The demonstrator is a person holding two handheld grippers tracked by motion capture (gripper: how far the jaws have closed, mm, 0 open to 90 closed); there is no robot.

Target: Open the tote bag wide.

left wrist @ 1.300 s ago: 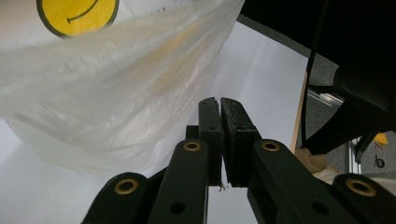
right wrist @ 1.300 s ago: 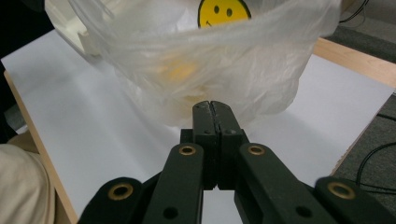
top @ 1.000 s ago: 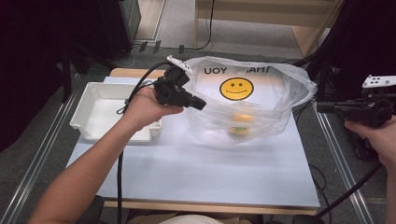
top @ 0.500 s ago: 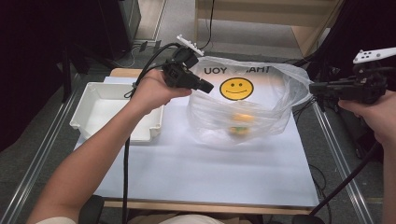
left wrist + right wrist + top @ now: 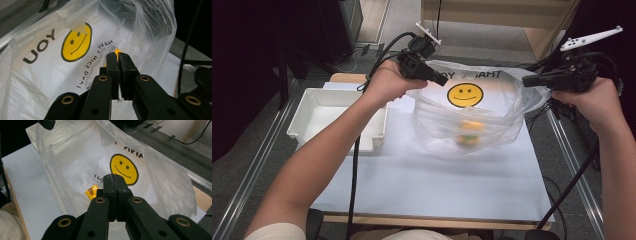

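Note:
A clear plastic bag [image 5: 472, 117] with a yellow smiley face [image 5: 464, 94] stands over the white table, its mouth stretched between my two grippers. My left gripper [image 5: 441, 80] is shut on the bag's left rim, and its jaws meet in front of the printed film [image 5: 50, 75] around my left gripper [image 5: 117, 55]. On the right rim my right gripper [image 5: 526, 80] is shut too, with my right gripper [image 5: 114, 177] looking down into the bag [image 5: 75, 157]. A yellow-orange packet [image 5: 472, 127] [image 5: 91, 191] lies at the bottom beside something green.
A white tray [image 5: 332, 115] sits at the table's left, close to the bag. The white sheet [image 5: 437, 185] covers the table in front of the bag. Cables trail from both grippers, and metal rails run along both table sides.
Both hands have risen and moved away from me, the right one also inward. The bag's rim has come up with them and the bag stands taller.

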